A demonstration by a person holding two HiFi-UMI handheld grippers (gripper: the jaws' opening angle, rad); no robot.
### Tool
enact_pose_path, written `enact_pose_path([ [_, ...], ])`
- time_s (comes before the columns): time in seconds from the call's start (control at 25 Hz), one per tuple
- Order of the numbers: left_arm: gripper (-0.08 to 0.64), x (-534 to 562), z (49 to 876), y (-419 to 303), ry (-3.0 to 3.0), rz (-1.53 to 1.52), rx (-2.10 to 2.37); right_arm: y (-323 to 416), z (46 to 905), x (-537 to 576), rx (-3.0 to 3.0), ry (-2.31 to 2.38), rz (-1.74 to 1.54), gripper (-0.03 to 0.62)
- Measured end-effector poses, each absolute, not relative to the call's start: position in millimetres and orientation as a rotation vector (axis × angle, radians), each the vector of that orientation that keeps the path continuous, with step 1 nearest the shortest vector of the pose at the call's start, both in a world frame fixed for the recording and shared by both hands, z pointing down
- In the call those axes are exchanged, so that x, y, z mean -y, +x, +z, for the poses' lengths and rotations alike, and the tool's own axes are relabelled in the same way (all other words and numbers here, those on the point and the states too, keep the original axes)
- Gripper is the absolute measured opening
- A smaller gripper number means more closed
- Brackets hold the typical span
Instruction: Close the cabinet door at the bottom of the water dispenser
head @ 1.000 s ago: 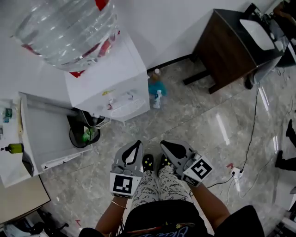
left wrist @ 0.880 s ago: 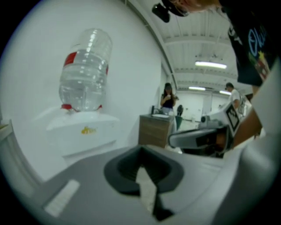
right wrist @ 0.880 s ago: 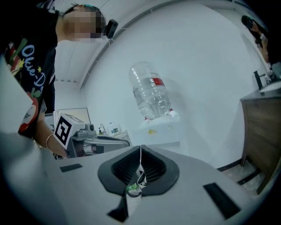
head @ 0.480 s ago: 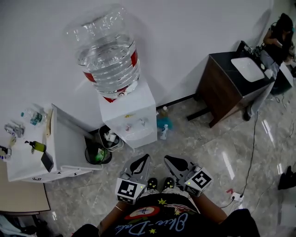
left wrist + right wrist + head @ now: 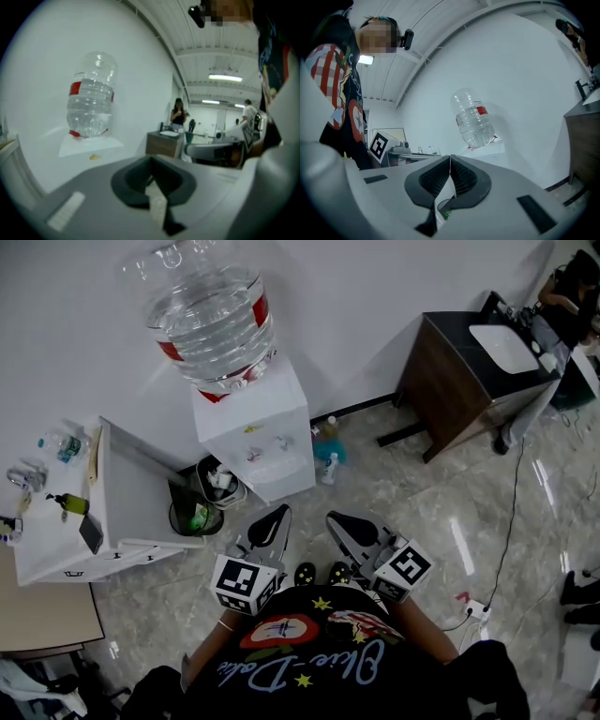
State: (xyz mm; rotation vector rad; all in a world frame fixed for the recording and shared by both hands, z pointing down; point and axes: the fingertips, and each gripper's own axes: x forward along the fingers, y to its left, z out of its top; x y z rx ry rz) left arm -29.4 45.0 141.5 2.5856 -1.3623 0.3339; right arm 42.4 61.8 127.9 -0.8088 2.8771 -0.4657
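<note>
The white water dispenser (image 5: 253,423) stands against the wall with a large clear bottle (image 5: 206,310) upside down on top. From above I see only its top and tap panel, so how its bottom cabinet door stands is hidden. My left gripper (image 5: 275,518) and right gripper (image 5: 336,521) are held close to the person's waist, about a step short of the dispenser. Both are shut and hold nothing. The bottle (image 5: 91,101) shows beyond the shut left gripper (image 5: 150,162) in the left gripper view. It also shows as the bottle (image 5: 474,119) above the shut right gripper (image 5: 450,159).
A white side cabinet (image 5: 131,512) with small bottles on top stands left of the dispenser. A black waste bin (image 5: 190,512) sits between them. A blue spray bottle (image 5: 329,452) is on the floor to the right. A dark wooden sink cabinet (image 5: 464,367) and a cable with a power strip (image 5: 475,609) lie further right.
The head view has pulled back and tilted up, so the dispenser and its bottle now show whole. Both grippers stay shut and close together in front of the body.
</note>
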Motion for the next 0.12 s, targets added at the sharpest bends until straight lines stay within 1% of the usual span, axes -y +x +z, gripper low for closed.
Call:
enact_pose_path([
  [0.12, -0.002, -47.0, 142.6, -23.8, 2.588, 0.327, 1.348, 45.2, 130.2, -62.8, -2.88, -0.816, -0.461, 0.015],
])
